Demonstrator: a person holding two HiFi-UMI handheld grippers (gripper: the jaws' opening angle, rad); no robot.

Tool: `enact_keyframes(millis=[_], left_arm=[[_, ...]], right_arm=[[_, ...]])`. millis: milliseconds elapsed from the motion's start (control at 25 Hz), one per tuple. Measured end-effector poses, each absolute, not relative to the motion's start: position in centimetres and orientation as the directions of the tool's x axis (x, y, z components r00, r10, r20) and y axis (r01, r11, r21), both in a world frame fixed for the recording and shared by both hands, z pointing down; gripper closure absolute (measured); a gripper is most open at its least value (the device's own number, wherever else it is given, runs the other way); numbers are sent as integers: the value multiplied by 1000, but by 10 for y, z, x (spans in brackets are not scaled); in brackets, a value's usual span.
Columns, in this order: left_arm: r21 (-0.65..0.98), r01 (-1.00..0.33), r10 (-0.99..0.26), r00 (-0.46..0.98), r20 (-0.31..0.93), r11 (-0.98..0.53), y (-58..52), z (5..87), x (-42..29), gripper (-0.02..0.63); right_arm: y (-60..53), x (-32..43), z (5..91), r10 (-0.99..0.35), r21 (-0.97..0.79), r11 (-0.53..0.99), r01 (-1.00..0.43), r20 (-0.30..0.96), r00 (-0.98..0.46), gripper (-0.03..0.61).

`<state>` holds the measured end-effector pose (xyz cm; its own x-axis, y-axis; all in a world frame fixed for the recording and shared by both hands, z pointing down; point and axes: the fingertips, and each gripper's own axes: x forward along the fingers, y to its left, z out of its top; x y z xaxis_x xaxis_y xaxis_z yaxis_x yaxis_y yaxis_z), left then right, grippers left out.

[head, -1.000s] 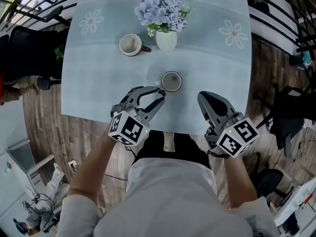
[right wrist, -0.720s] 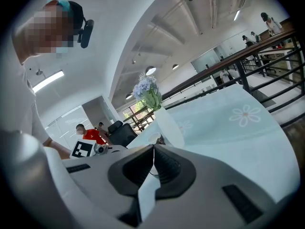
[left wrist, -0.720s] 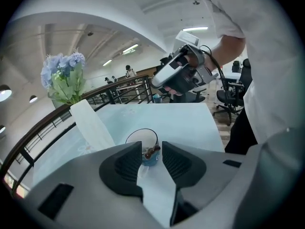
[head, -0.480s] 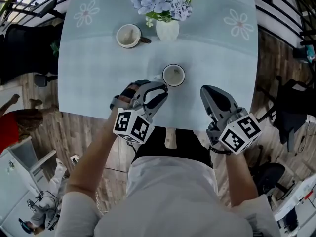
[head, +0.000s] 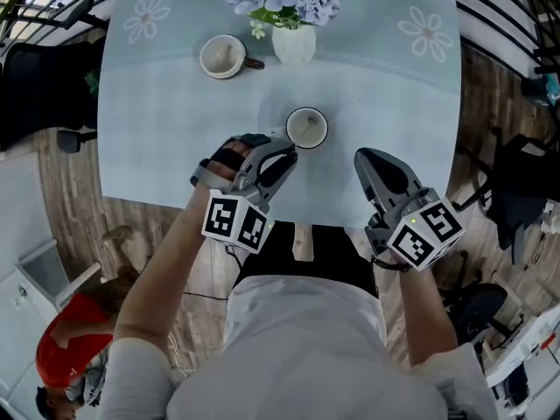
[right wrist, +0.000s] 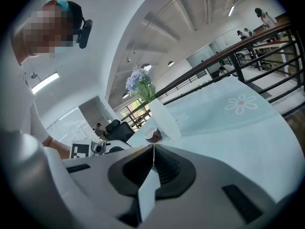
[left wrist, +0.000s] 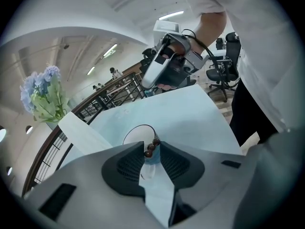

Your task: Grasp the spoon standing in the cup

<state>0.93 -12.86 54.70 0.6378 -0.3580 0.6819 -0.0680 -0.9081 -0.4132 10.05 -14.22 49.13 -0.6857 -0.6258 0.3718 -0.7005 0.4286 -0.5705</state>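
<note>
A white cup [head: 306, 128] stands mid-table on the pale blue cloth. In the left gripper view the spoon's brown beaded handle [left wrist: 151, 147] rises from that cup [left wrist: 136, 133], right between my jaw tips. My left gripper [head: 282, 150] sits against the cup's near-left side. Its jaws are closing, the handle lies in a narrow gap between them, and I see no firm squeeze on it. My right gripper [head: 366, 160] hovers over the table's near edge, right of the cup. It is shut and holds nothing. It sees the cup [right wrist: 153, 135] ahead.
A second white cup [head: 220, 56] with a brown handle and a white vase [head: 293, 42] of blue flowers stand at the far side. The table's near edge [head: 324, 221] runs just under both grippers. Office chairs [head: 512, 191] and railings flank the table; a person in red [head: 70, 339] is at the lower left.
My left gripper has kept beside the cup while its jaws drew narrower around the spoon handle. The right gripper has hardly moved. The person in red walked toward the lower left.
</note>
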Motion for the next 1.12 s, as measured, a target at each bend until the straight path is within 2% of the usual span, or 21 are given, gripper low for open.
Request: enact_keyframes(millis=[320, 1120], left_arm=[[-426, -76, -370, 647, 667, -902, -129, 543, 14, 549], [-315, -250, -395, 707, 586, -916, -141, 499, 10, 555]], right_arm=[[-143, 104, 492, -629, -567, 425, -705, 375, -681, 557], [-148, 102, 467, -648, -536, 445, -717, 360, -671, 557]])
